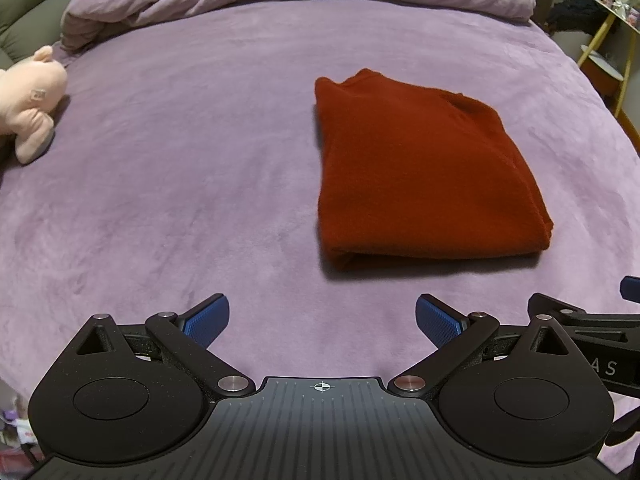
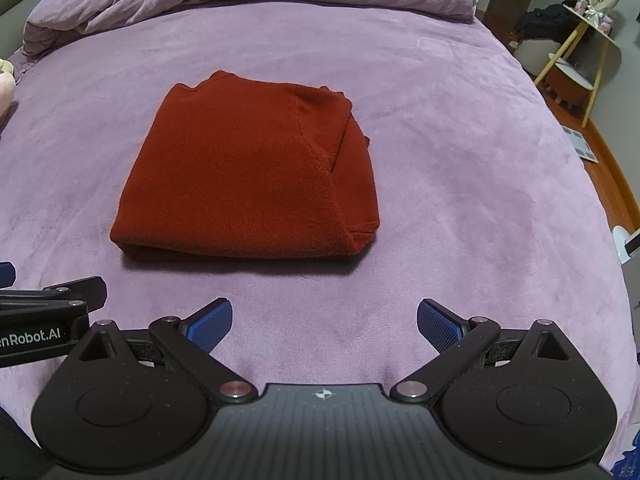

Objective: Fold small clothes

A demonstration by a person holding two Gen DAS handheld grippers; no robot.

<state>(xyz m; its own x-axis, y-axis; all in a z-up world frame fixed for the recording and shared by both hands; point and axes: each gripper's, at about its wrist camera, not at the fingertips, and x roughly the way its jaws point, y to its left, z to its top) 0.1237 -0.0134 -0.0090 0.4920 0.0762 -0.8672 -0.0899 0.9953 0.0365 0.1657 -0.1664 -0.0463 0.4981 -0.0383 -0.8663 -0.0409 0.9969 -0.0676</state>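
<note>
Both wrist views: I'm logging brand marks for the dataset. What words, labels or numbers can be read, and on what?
"enRobot.AI": white print on the side of the left gripper, cut off at the frame's left edge, so its start is missing.
"AS": white letters on the body of the right gripper, only partly in view.
Red sweater: no text visible.
Pink plush toy: a small tag, too small to read.
Items on the yellow side table: too blurred to read.

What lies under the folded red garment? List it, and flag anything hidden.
The red garment lies folded on the purple blanket, which shows all around it. Whatever is between its layers or beneath it is covered. Both claws are open and clear of it.
</note>
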